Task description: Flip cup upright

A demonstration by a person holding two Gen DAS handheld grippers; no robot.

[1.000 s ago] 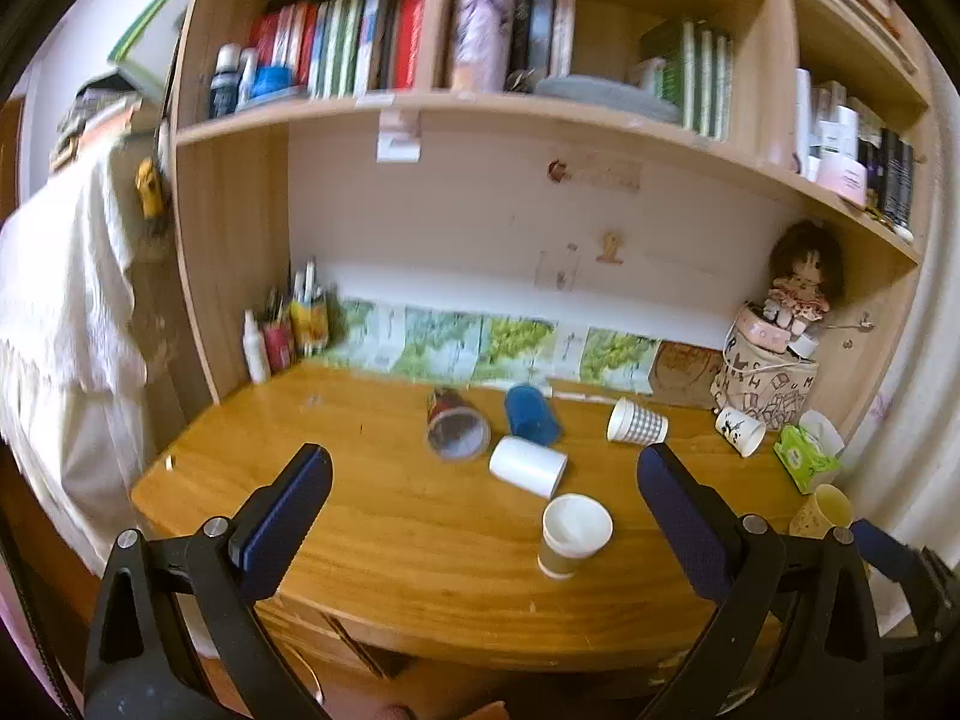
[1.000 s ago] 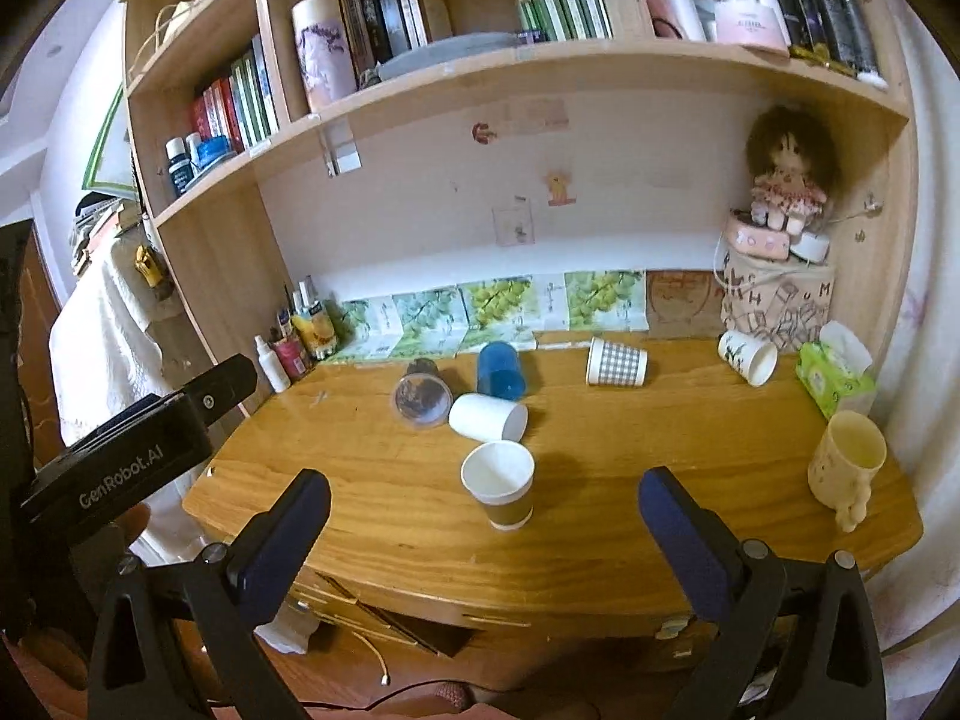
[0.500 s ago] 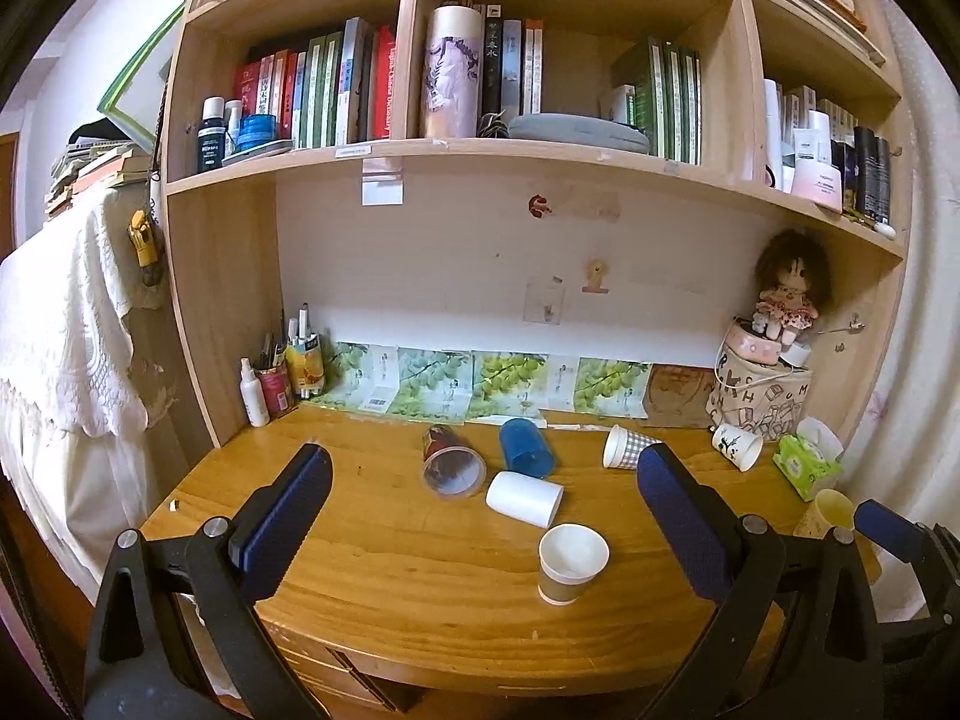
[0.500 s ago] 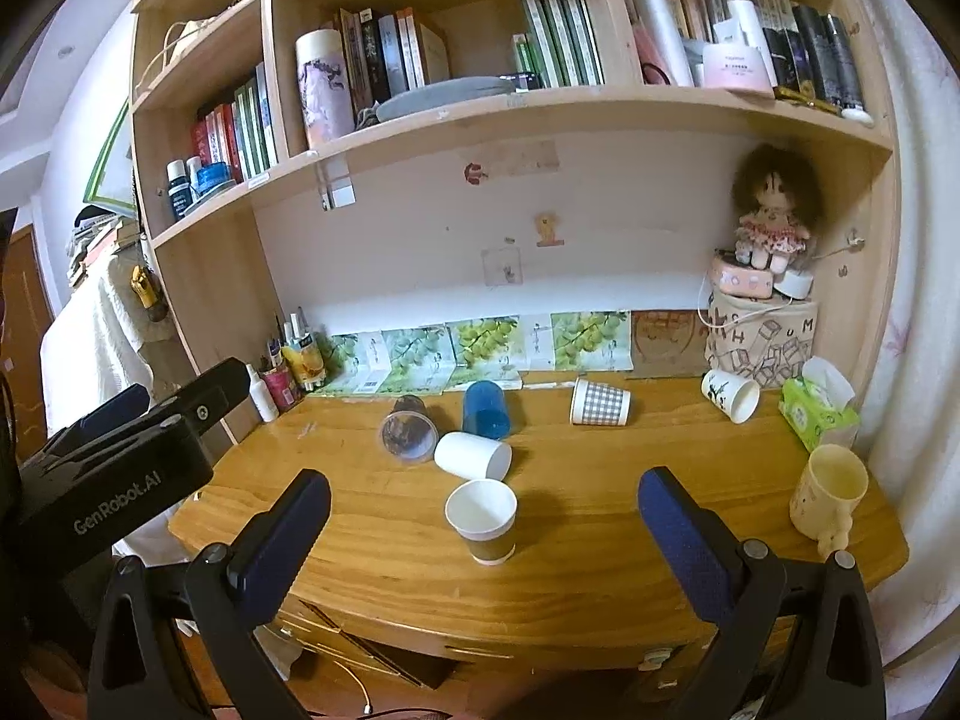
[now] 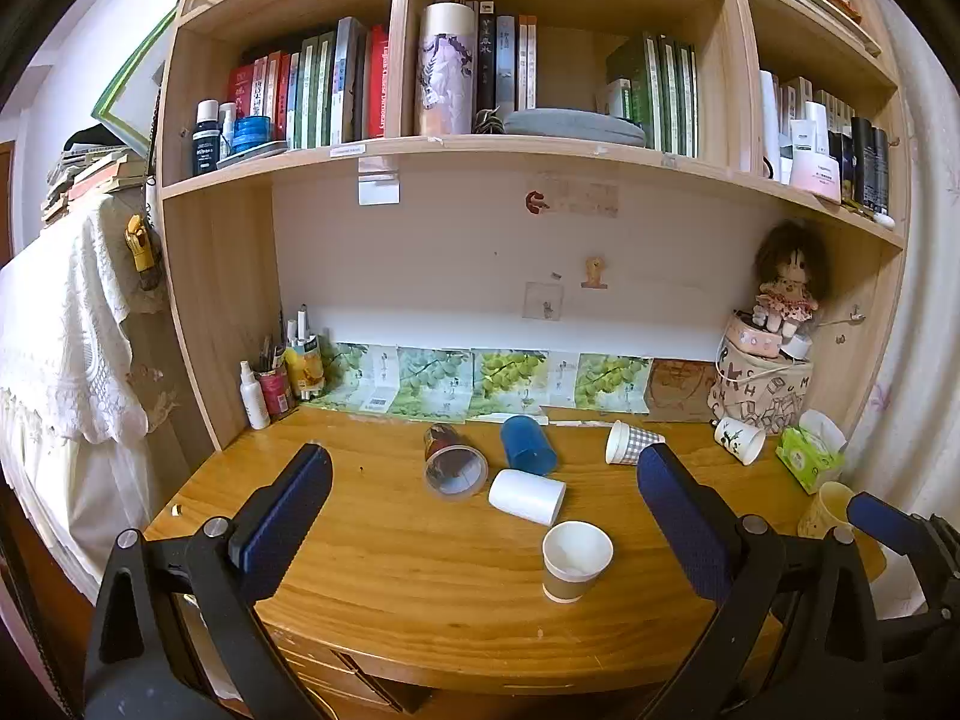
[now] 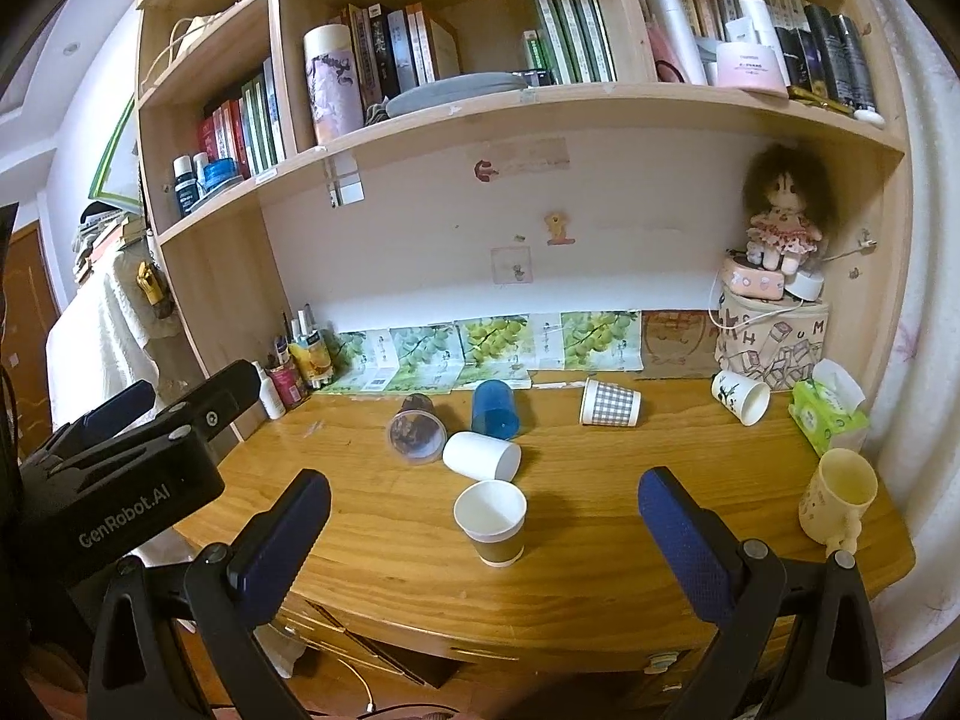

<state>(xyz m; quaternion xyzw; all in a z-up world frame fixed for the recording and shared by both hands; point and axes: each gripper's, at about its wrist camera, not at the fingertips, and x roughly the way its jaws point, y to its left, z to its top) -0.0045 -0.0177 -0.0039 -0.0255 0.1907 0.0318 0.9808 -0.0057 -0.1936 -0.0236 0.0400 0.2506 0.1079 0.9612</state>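
A paper cup with a brown sleeve [image 5: 575,561] [image 6: 492,522] stands upright near the desk's front edge. Behind it lie on their sides a white cup [image 5: 527,496] [image 6: 482,456], a clear patterned cup [image 5: 451,462] [image 6: 415,427], a blue cup [image 5: 527,445] [image 6: 494,409], a checked cup [image 5: 630,443] [image 6: 609,402] and a white printed cup [image 5: 739,440] [image 6: 741,397]. My left gripper [image 5: 483,507] and right gripper [image 6: 483,531] are both open and empty, held back from the desk's front edge.
A yellow mug [image 6: 837,498] stands upright at the desk's right end, beside a green tissue pack [image 6: 828,414]. A fabric basket with a doll [image 6: 774,336] sits at the back right. Bottles and pens [image 6: 294,366] stand at the back left. Bookshelves hang overhead.
Both grippers have pulled back and tilted up, so the cups look lower and farther. No cup has moved. Both grippers stay open.
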